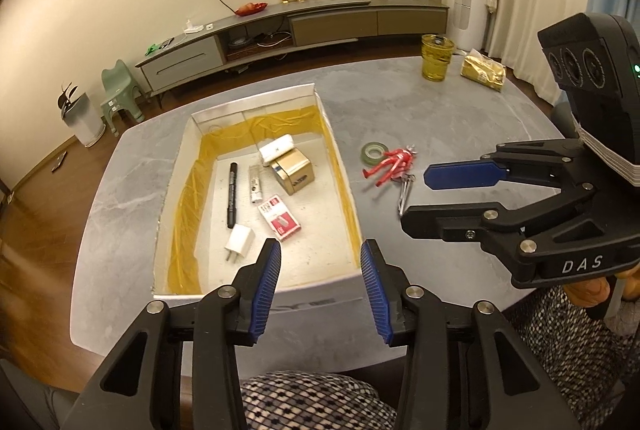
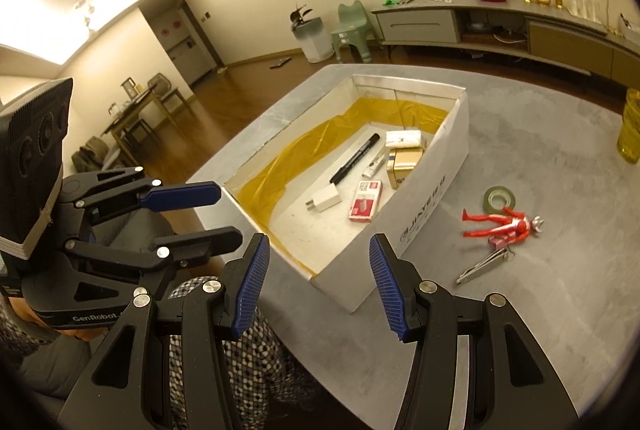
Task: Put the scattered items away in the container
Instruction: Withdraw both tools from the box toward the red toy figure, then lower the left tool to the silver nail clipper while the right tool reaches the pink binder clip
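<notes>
1. Left wrist view: the left gripper (image 1: pixel 320 282) hangs released and empty at the white box's (image 1: pixel 256 296) near wall.
2. The right gripper (image 2: pixel 318 286) is likewise spread, grasping nothing.
3. Farther out on the grey table (image 1: pixel 440 118) (beside the box) lie nail clippers (image 1: pixel 405 192), a red figure (image 1: pixel 394 162) and a tape roll (image 1: pixel 374 152).

- Open white cardboard box (image 1: pixel 256 118), yellow film lining its inner walls, stands on the grey table.
- Inside, lying flat: black marker pen (image 1: pixel 232 195), small white tube (image 1: pixel 255 184), white wall charger plug (image 1: pixel 239 240), red-and-white flat packet (image 1: pixel 279 217), gold-coloured cube box (image 1: pixel 293 170) with a white wrapped roll (image 1: pixel 275 148) resting against its far side.
- Outside, just beside the box's right wall: green tape ring (image 2: pixel 498 199) lying flat; red-and-silver toy figure (image 2: pixel 502 223) on its back, touching the ring; metal nail clipper (image 2: pixel 482 265) at the figure's near side.
</notes>
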Available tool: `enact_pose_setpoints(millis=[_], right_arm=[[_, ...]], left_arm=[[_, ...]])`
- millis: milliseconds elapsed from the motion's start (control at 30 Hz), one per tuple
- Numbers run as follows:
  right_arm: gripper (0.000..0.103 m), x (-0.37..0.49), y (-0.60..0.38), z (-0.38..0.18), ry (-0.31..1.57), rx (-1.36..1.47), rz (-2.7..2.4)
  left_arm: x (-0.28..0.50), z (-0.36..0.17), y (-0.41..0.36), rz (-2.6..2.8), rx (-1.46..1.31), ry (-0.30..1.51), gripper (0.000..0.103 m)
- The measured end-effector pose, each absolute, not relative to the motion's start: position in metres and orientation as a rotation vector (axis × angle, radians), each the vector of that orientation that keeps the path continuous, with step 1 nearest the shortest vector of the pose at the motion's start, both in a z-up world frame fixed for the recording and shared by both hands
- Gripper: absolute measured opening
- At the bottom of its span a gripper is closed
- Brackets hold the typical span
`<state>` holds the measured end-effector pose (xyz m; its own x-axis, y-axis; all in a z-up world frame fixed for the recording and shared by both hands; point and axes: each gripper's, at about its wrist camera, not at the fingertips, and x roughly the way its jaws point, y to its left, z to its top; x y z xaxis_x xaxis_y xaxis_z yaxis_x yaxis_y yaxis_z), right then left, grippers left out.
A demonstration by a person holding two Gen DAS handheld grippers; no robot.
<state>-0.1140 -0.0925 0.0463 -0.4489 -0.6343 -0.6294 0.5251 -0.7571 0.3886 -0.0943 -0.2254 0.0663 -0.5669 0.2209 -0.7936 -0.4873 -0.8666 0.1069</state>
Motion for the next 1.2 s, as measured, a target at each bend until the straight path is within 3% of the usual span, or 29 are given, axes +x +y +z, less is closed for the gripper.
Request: enact_pose_setpoints(millis=[633, 733, 833, 1200], right_arm=[[0.056, -0.122, -0.016, -0.007, -0.341, 1.182, -2.307], [0.056, -0.128, -0.002, -0.017, -0.356, 1.226, -2.350], [0.056, -0.136, 0.012, -0.027, -0.375, 1.268, -2.391], [0.056, -0.171, 0.047, -0.051, -0.401, 1.362, -2.489]], left_arm=[[-0.086, 0.021, -0.164, 2.288, -1.211, 0.440, 0.044], [-0.092, 0.012, -0.152, 2.268, -1.216, 0.442, 0.045], [-0.101, 0.002, -0.140, 2.250, -1.222, 0.441, 0.053], [-0.151, -0.044, -0.093, 2.212, -1.265, 0.363, 0.054]])
